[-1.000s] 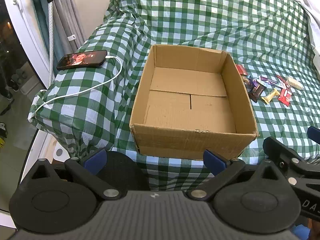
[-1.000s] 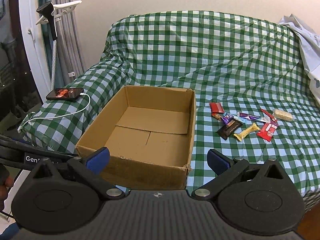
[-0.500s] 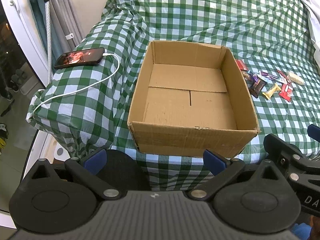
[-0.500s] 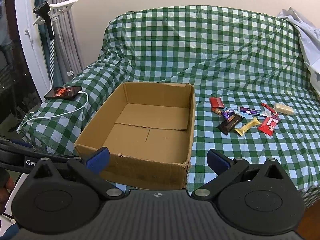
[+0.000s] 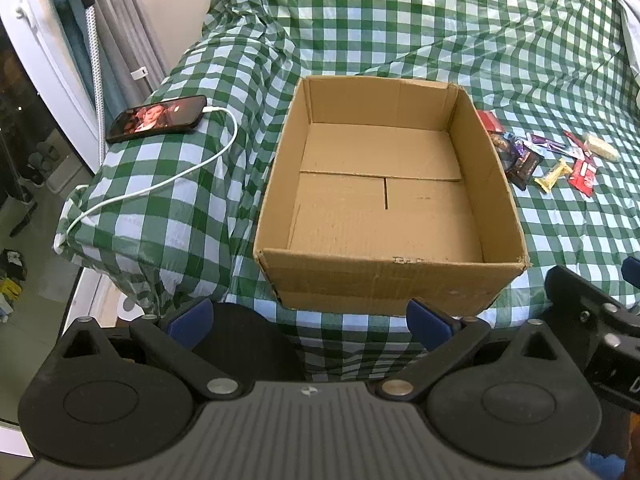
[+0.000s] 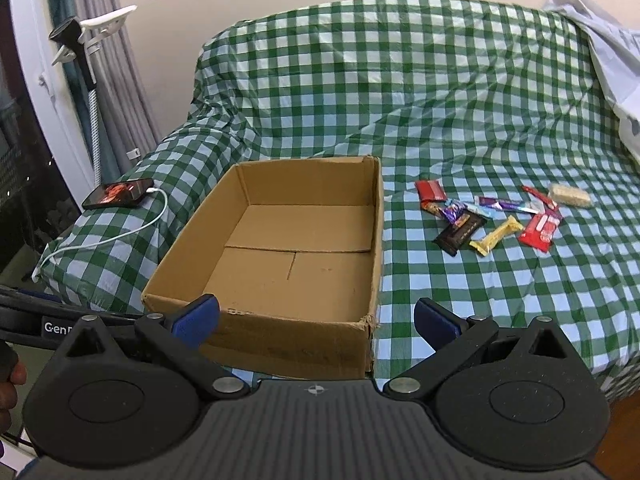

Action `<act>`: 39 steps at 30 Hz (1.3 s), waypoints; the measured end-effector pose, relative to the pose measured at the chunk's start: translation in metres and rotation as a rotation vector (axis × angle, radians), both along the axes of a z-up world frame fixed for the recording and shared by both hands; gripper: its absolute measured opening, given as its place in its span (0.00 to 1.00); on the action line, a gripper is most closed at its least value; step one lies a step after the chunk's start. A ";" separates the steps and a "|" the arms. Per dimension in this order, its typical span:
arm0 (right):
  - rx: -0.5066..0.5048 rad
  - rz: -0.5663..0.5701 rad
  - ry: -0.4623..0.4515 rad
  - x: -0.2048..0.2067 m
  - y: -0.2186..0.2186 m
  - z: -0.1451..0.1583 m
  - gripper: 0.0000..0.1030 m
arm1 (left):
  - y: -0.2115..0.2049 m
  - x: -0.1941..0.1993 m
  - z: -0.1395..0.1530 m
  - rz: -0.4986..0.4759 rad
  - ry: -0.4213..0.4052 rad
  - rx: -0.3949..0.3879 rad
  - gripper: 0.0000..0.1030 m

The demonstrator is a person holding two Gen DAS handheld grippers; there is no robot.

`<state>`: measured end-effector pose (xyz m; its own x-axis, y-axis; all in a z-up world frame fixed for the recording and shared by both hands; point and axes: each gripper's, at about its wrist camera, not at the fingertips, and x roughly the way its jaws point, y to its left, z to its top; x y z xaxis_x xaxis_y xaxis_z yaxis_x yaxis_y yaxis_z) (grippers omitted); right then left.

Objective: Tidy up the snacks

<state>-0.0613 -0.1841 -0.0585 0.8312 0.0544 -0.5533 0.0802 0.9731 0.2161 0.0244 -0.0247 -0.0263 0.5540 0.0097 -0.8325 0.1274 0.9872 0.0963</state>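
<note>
Both tools, left tool (image 5: pixel 308 320) and right tool (image 6: pixel 316 318), gape wide, holding nothing; cardboard box (image 6: pixel 296 240) lies long axis pointing away, snacks (image 6: pixel 496 216) beside it.

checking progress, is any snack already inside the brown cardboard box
No, the open brown cardboard box shows only its bare floor, while the wrapped snack bars lie beside it on the green checked cloth.

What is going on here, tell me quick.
A person holds a gripper in each hand to sort snacks. The cardboard box sits open and empty on the checked cover. The snacks lie in a loose pile on the cover to the box's right, none picked up yet. The left gripper and right gripper are both open, holding nothing, at the box's near side. A phone on a cable lies to the box's left.
</note>
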 end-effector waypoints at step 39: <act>-0.063 -0.527 0.203 0.142 -0.347 -0.126 1.00 | -0.366 0.272 -0.125 -0.360 0.159 0.028 1.00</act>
<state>0.0811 -0.5308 -0.1850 0.6139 -0.3775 -0.6932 0.5925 0.8006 0.0888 0.2966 -0.3904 -0.1511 0.3908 -0.1372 -0.9102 0.4801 0.8741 0.0743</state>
